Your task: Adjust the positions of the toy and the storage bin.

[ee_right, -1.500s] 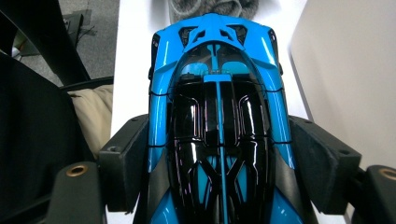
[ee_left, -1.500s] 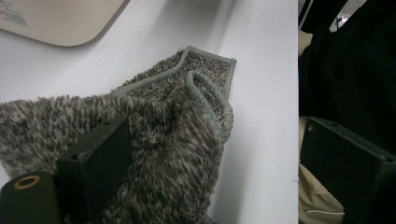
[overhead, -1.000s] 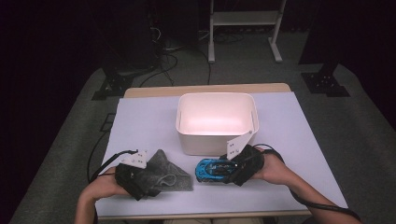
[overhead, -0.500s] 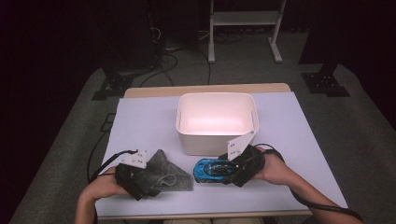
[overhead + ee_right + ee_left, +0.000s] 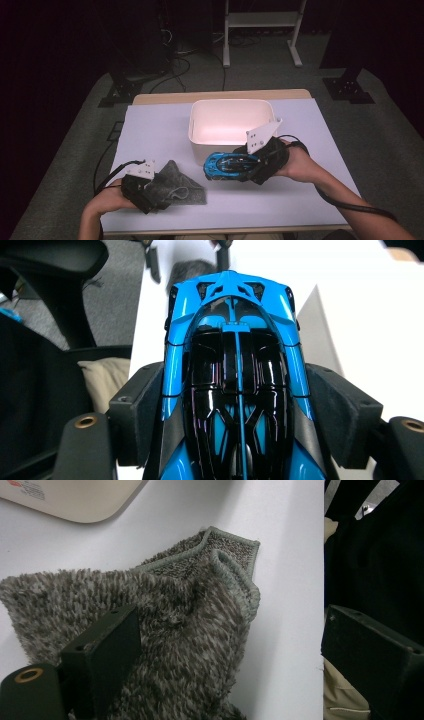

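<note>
- The right tool, right of centre in the high view, grips the blue toy car by its sides, near the white bin.
- The car is glossy blue with black panels.
- The left tool, lower left, stands open over the grey cloth on the worktop.

A lab: dark room, equipment stands, floor cables.

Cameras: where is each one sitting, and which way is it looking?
High view: above the table's near side, looking forward and down at the tub; both forearms come in from below.
Left gripper view: rides the left tongs, looking along two black jaws at the grey cloth.
Right gripper view: rides the right tongs, looking along the blue toy car pinched between its jaws.
Shared: the high view also shows the cloth and car.
</note>
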